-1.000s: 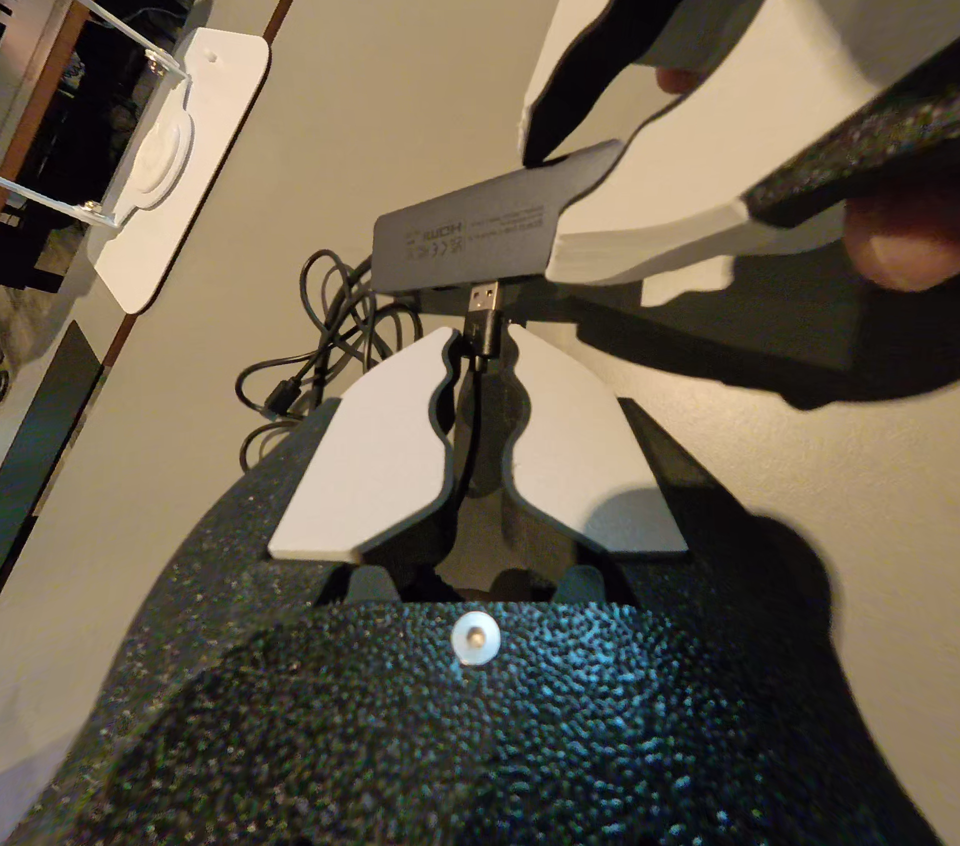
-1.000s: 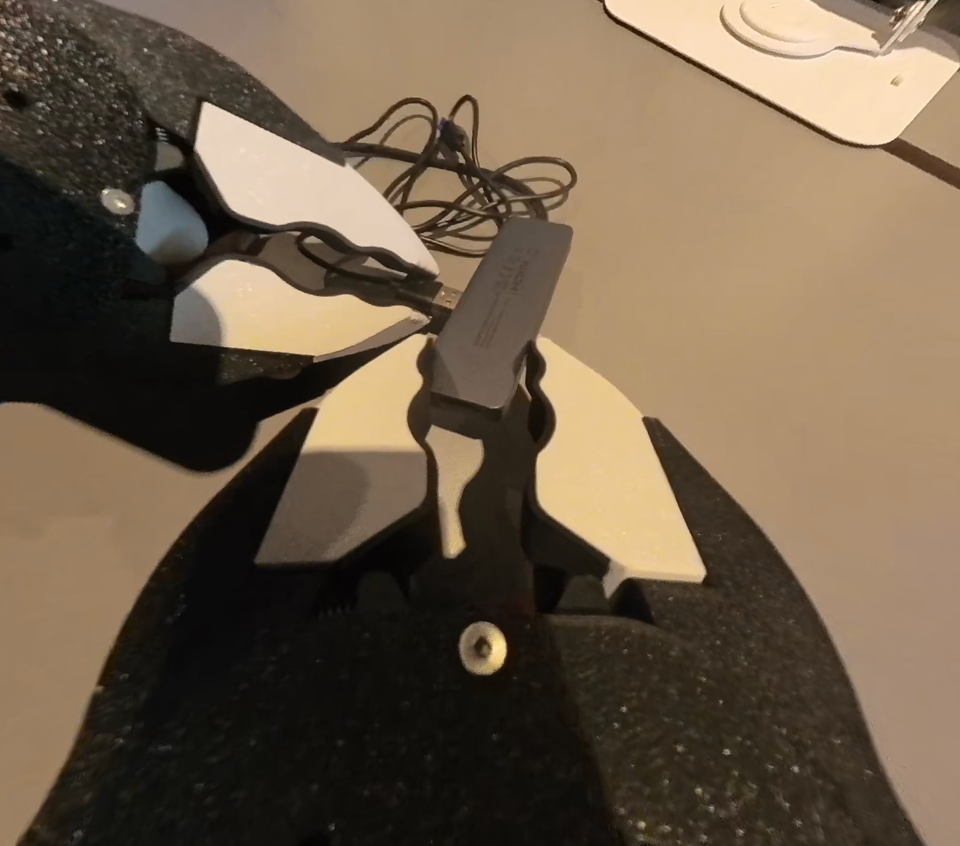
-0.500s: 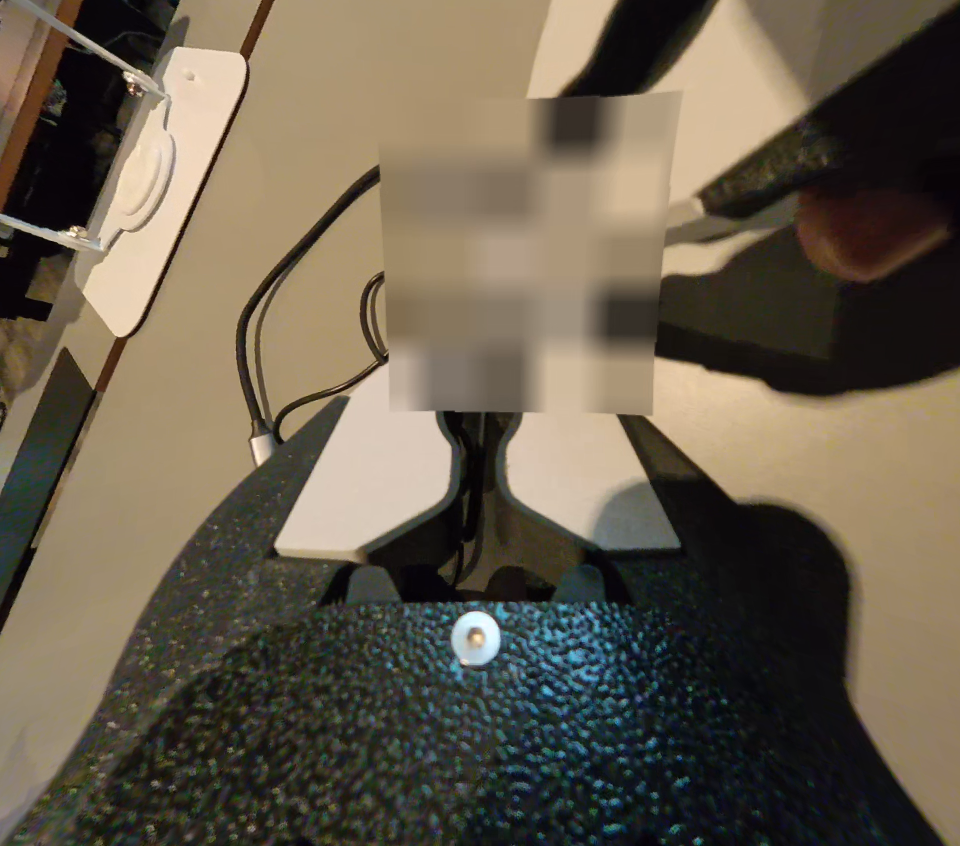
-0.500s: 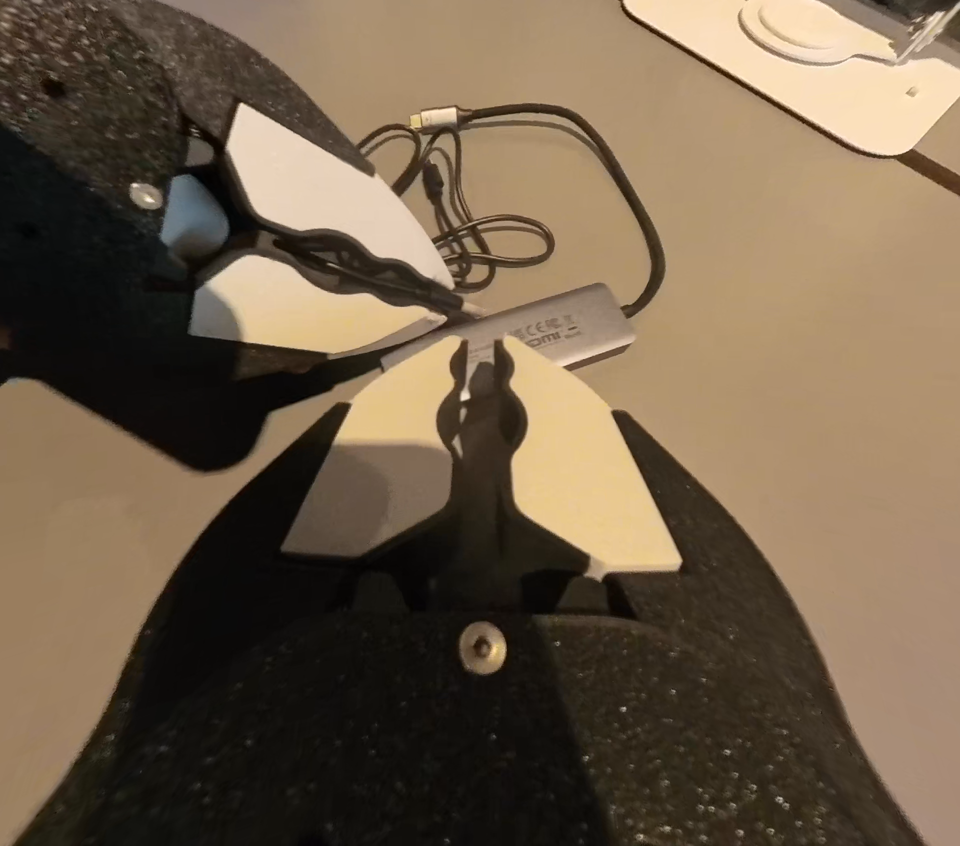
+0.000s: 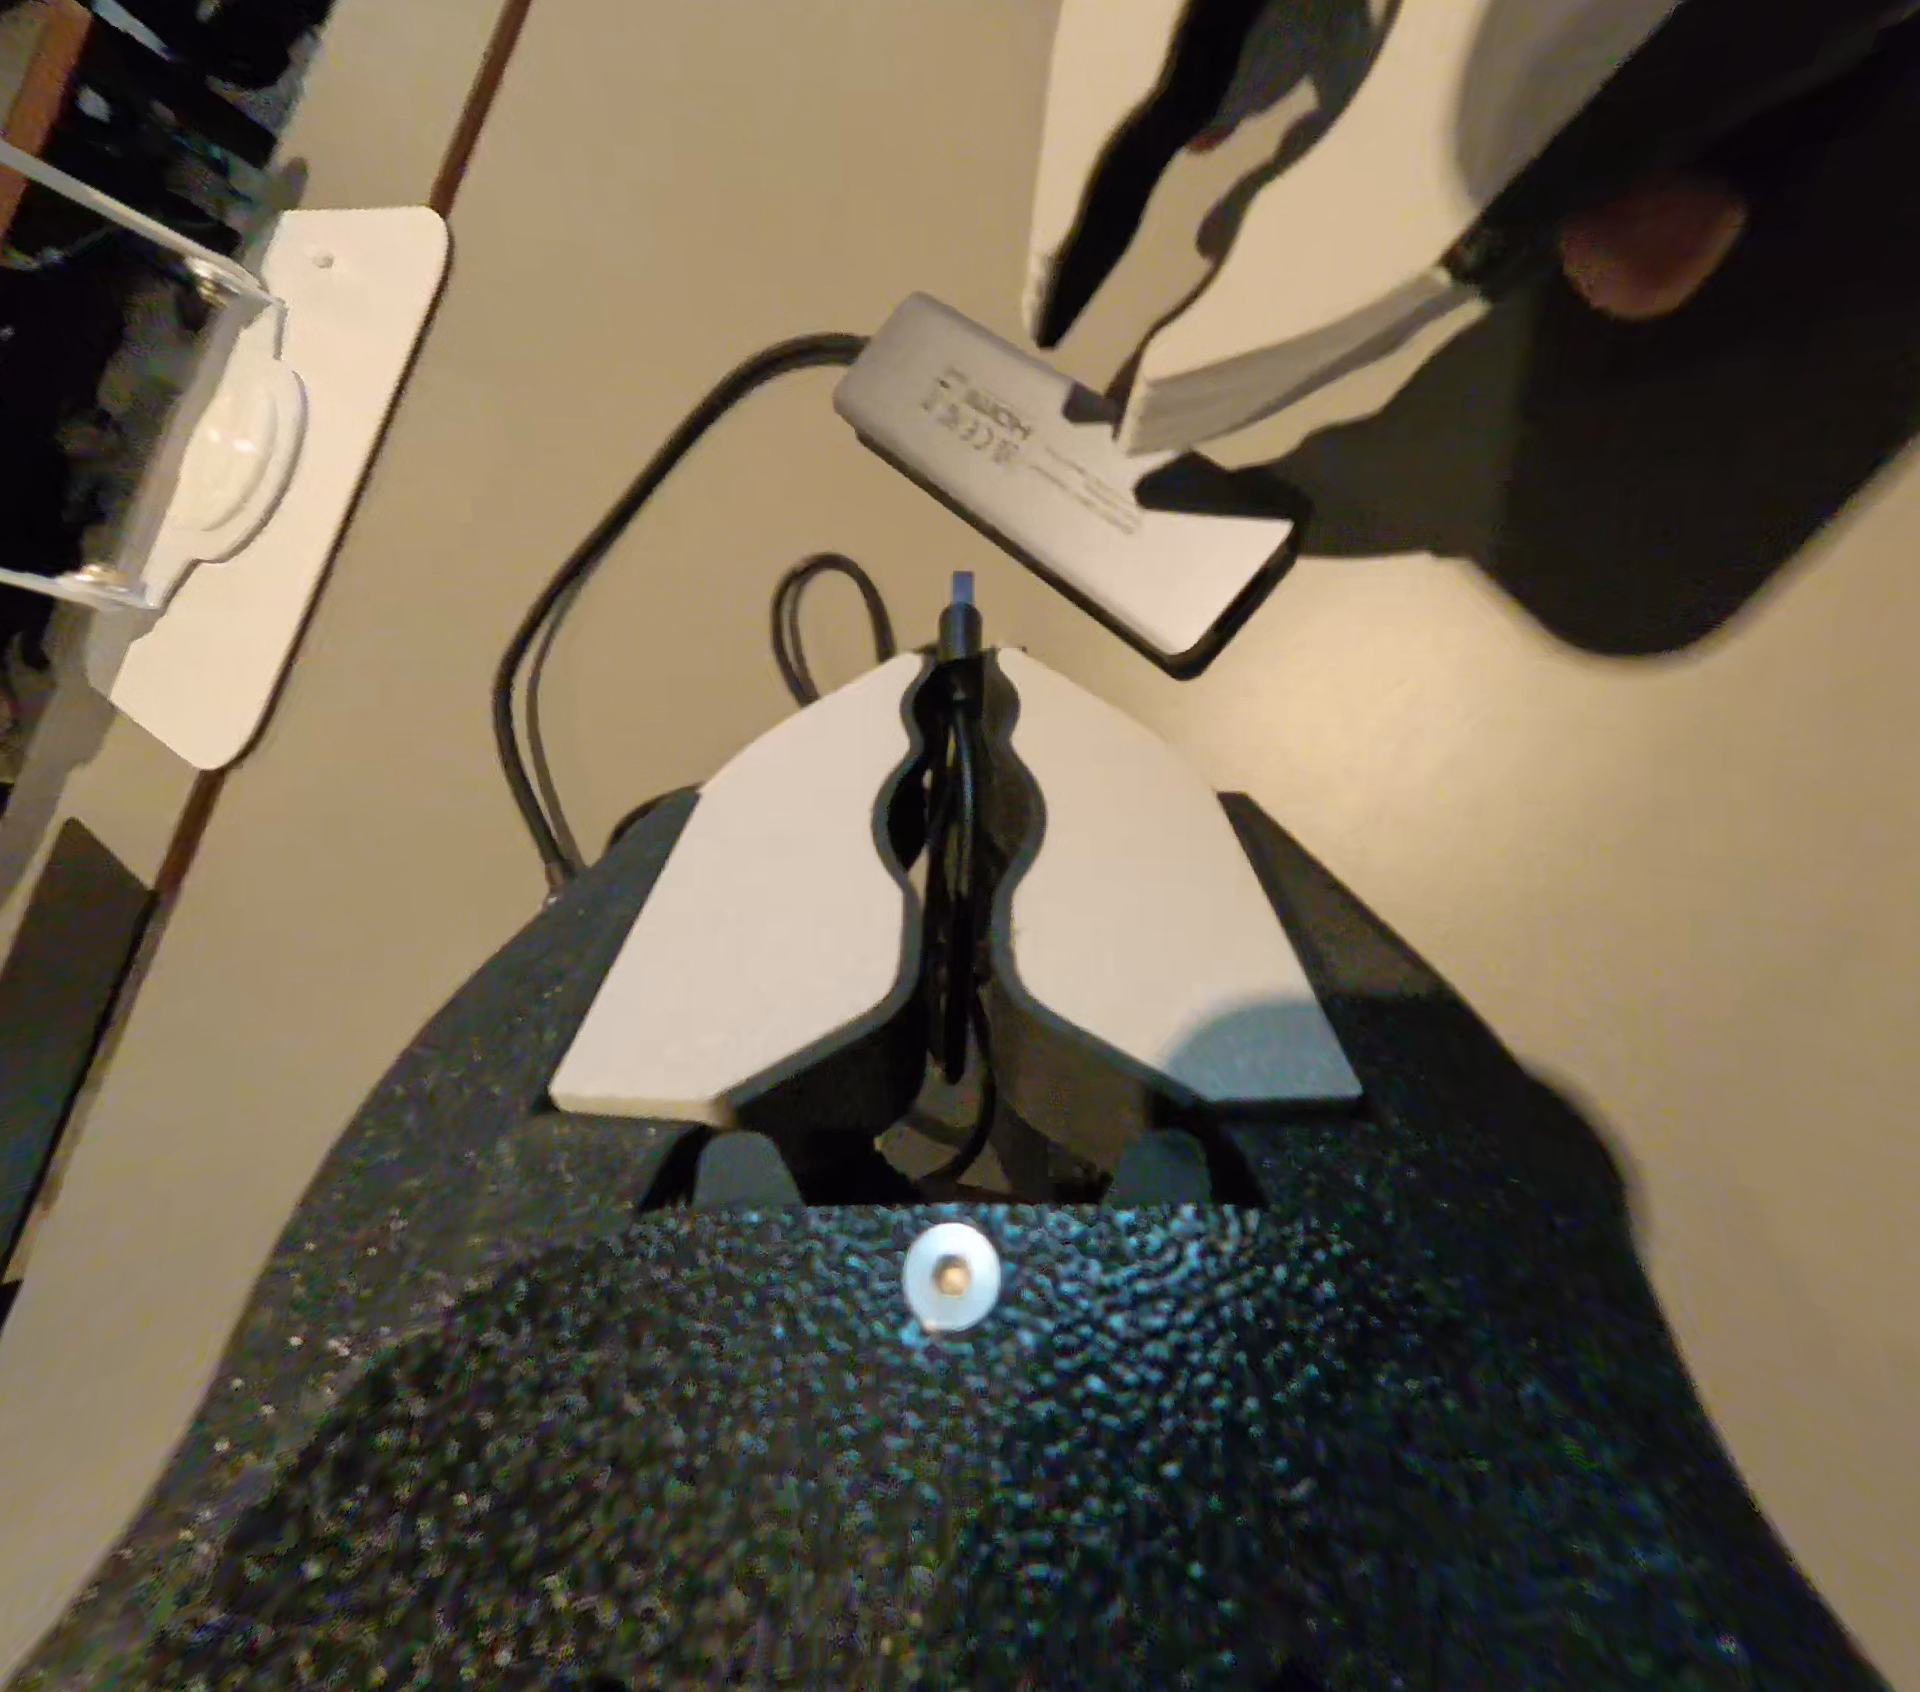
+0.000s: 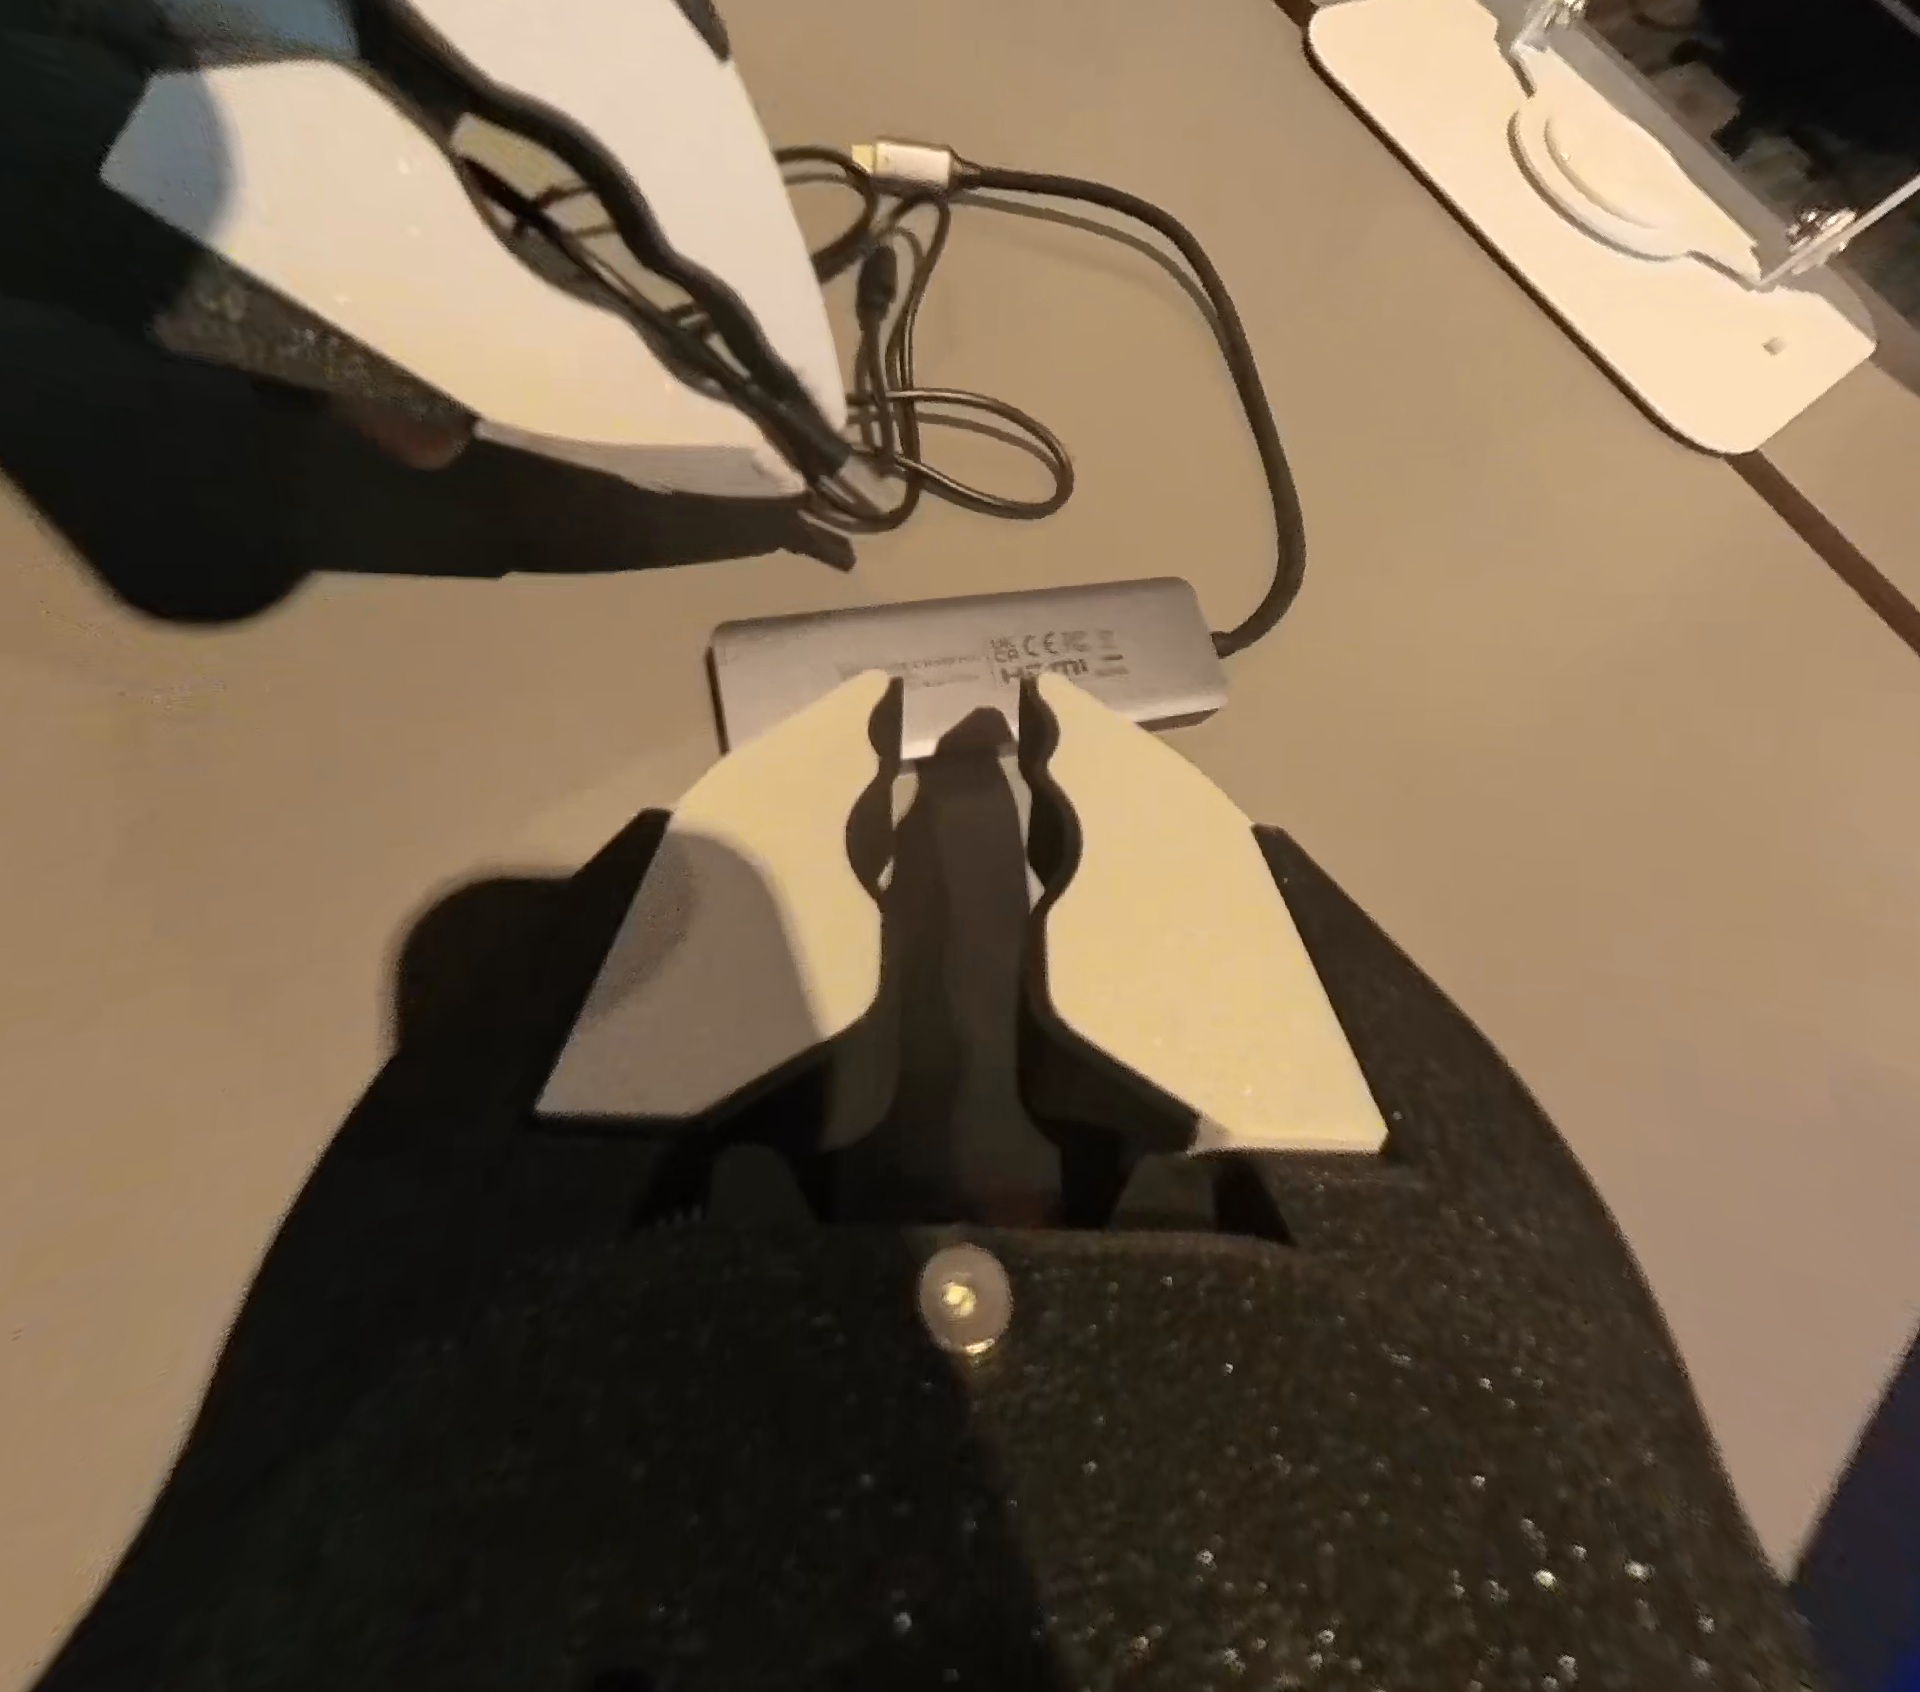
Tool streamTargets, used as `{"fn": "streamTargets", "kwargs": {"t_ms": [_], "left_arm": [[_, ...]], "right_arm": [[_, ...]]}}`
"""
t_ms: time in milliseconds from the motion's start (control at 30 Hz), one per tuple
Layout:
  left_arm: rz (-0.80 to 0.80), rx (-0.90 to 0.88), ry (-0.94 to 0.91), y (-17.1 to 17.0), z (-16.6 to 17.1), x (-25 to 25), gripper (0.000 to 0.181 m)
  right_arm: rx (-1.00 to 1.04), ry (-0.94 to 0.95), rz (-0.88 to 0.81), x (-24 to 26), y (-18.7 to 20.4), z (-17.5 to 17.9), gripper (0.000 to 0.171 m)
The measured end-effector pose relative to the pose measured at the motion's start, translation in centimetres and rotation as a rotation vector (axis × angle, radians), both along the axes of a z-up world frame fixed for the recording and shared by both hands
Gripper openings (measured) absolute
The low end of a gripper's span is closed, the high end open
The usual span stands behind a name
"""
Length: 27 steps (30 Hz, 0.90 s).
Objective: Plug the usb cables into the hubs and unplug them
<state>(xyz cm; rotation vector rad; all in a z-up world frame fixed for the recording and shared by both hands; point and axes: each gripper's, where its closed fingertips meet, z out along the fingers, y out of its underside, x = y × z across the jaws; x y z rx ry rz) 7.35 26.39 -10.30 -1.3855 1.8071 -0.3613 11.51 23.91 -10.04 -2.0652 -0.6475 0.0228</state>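
My left gripper (image 5: 961, 655) is shut on the black USB cable's plug (image 5: 958, 612), whose tip pokes out past the fingertips. The plug is clear of the grey hub (image 5: 1039, 489), which lies flat on the table just ahead and to the right. My right gripper (image 6: 961, 681) has its jaws a little apart, with the tips over the hub's (image 6: 831, 655) near edge and not clamped on it. It also shows in the left wrist view (image 5: 1086, 385). The left gripper (image 6: 821, 468) shows at the upper left of the right wrist view.
The hub's braided lead ends in a silver plug (image 6: 909, 159) beside a loose coil of black cable (image 6: 966, 447). A white stand base with a clear acrylic upright (image 6: 1621, 219) sits near the table's brown edge strip, also seen in the left wrist view (image 5: 270, 479). Across from one pair of fingers to the other is roughly 5 cm.
A second ago my right gripper held the hub raised with the plug at its side port. Now the hub lies flat, the right jaws have parted, and the plug is drawn away.
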Motion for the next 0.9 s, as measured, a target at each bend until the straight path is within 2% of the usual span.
{"fn": "streamTargets", "kwargs": {"t_ms": [133,333,467,767,900], "left_arm": [[-0.057,0.068,-0.110,-0.1,2.5,0.1,0.007],[-0.260,0.259,-0.282,-3.0,5.7,0.8,0.007],[-0.318,0.335,-0.327,-4.0,6.5,0.9,0.007],[-0.355,0.347,-0.328,-4.4,6.3,0.8,0.008],[-0.378,0.337,-0.332,-4.8,6.3,0.8,0.008]], "right_arm": [[0.005,0.131,0.033,-0.9,-0.2,0.9,0.024],[-0.127,0.656,0.137,-3.1,-1.2,3.3,0.034],[-0.190,0.847,0.222,-3.9,-1.8,4.4,0.040],[-0.169,1.009,0.319,-4.5,-2.6,6.7,0.040],[-0.175,1.030,0.327,-4.4,-2.7,6.8,0.033]]}}
